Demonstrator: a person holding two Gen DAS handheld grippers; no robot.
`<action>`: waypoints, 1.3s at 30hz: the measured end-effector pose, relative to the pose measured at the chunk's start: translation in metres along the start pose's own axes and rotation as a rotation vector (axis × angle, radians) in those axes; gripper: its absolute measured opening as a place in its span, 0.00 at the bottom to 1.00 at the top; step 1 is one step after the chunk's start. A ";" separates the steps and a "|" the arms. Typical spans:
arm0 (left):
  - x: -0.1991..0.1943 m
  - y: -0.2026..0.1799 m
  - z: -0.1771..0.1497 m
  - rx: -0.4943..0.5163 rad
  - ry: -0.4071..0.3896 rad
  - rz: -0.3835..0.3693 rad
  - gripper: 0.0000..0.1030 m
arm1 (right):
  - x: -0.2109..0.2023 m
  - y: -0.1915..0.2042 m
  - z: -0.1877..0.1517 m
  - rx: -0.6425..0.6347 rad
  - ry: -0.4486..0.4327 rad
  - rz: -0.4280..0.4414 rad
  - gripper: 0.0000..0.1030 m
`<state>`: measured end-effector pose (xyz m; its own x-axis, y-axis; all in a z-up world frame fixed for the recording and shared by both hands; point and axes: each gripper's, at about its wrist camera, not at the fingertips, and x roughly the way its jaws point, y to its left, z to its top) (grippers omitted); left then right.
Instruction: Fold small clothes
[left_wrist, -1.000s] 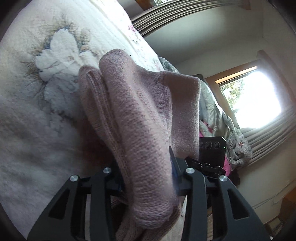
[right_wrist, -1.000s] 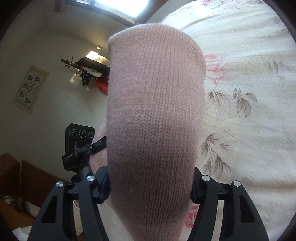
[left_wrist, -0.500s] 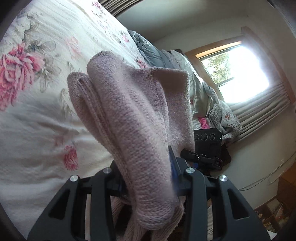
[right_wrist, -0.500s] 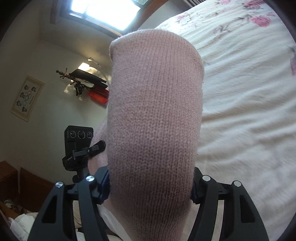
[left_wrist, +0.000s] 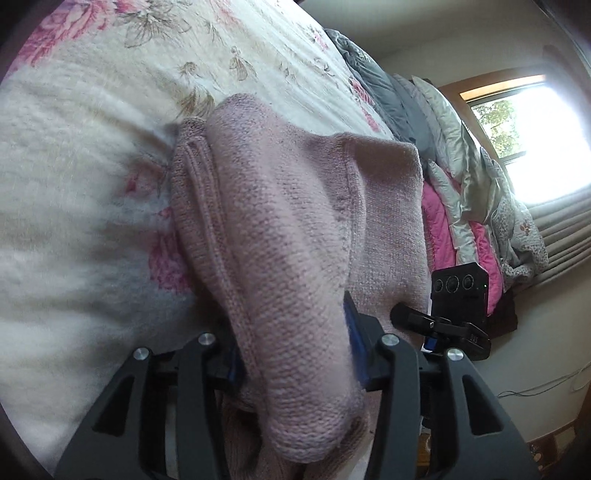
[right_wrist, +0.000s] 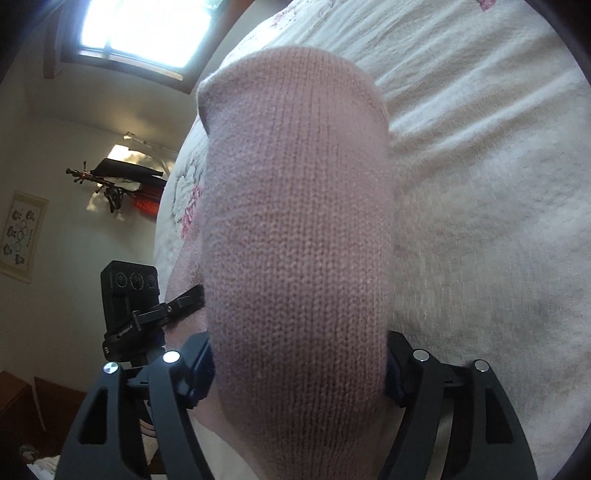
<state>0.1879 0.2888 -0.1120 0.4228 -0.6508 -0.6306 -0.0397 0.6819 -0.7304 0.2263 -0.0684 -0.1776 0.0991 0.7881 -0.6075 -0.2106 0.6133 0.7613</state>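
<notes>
A dusty-pink knitted garment (left_wrist: 280, 236) is folded over my left gripper (left_wrist: 295, 354), which is shut on it; thick folds hide the fingertips. The same pink knit (right_wrist: 295, 236) bulges over my right gripper (right_wrist: 299, 365), also shut on it, and fills the middle of that view. Both grippers hold the garment above a cream floral bedspread (left_wrist: 85, 192), which also fills the right side of the right wrist view, bedspread (right_wrist: 487, 206). Each wrist view shows the other gripper's black camera block, at the right (left_wrist: 460, 291) and at the left (right_wrist: 129, 295).
A heap of grey and pink bedding (left_wrist: 454, 177) lies along the bed's far side under a bright window (left_wrist: 532, 136). Another window (right_wrist: 147, 33), a wall picture (right_wrist: 22, 236) and dark wooden furniture (right_wrist: 22, 410) stand beyond the bed edge.
Both grippers have carried the garment along over the bed: the bedspread pattern has slid past beneath, and the surface now looks closer. The grip on the knit is unchanged.
</notes>
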 end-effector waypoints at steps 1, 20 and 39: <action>-0.004 -0.005 -0.001 0.009 -0.006 0.018 0.46 | 0.000 0.005 -0.001 -0.006 0.002 -0.013 0.76; -0.046 -0.039 -0.113 0.196 -0.079 0.358 0.53 | -0.032 0.025 -0.104 -0.021 -0.015 -0.115 0.51; -0.087 -0.054 -0.153 0.165 -0.126 0.444 0.69 | -0.052 0.105 -0.148 -0.201 -0.188 -0.564 0.95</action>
<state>0.0149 0.2574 -0.0574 0.5037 -0.2467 -0.8279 -0.1015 0.9348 -0.3403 0.0548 -0.0526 -0.0992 0.4136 0.3534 -0.8391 -0.2530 0.9299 0.2670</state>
